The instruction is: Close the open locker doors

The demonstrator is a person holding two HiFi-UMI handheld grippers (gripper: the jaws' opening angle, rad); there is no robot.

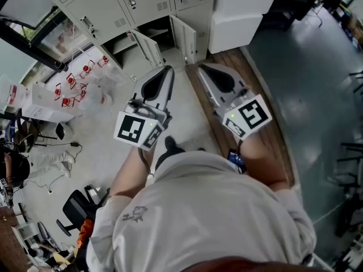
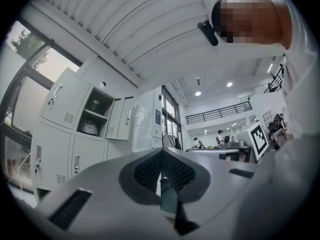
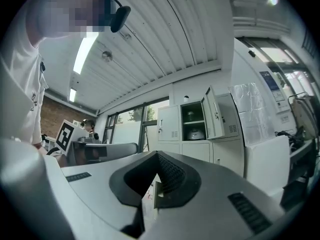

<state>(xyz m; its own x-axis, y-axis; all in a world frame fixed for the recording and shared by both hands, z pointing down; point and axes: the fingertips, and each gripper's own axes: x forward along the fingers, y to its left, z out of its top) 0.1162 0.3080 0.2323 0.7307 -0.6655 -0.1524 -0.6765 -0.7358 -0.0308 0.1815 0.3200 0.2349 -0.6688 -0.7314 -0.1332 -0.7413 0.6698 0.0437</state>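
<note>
Locker doors [image 1: 184, 38] ajar, flat rectangular panels, smooth pale-grey painted metal

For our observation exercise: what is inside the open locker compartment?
A shelf, a dark container above it, a rounded pot below. Anything behind the pot is hidden.

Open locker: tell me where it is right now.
In the head view the open locker is at top centre, in the locker row, just left of the white wrapped unit. The right gripper view shows it right of centre.
</note>
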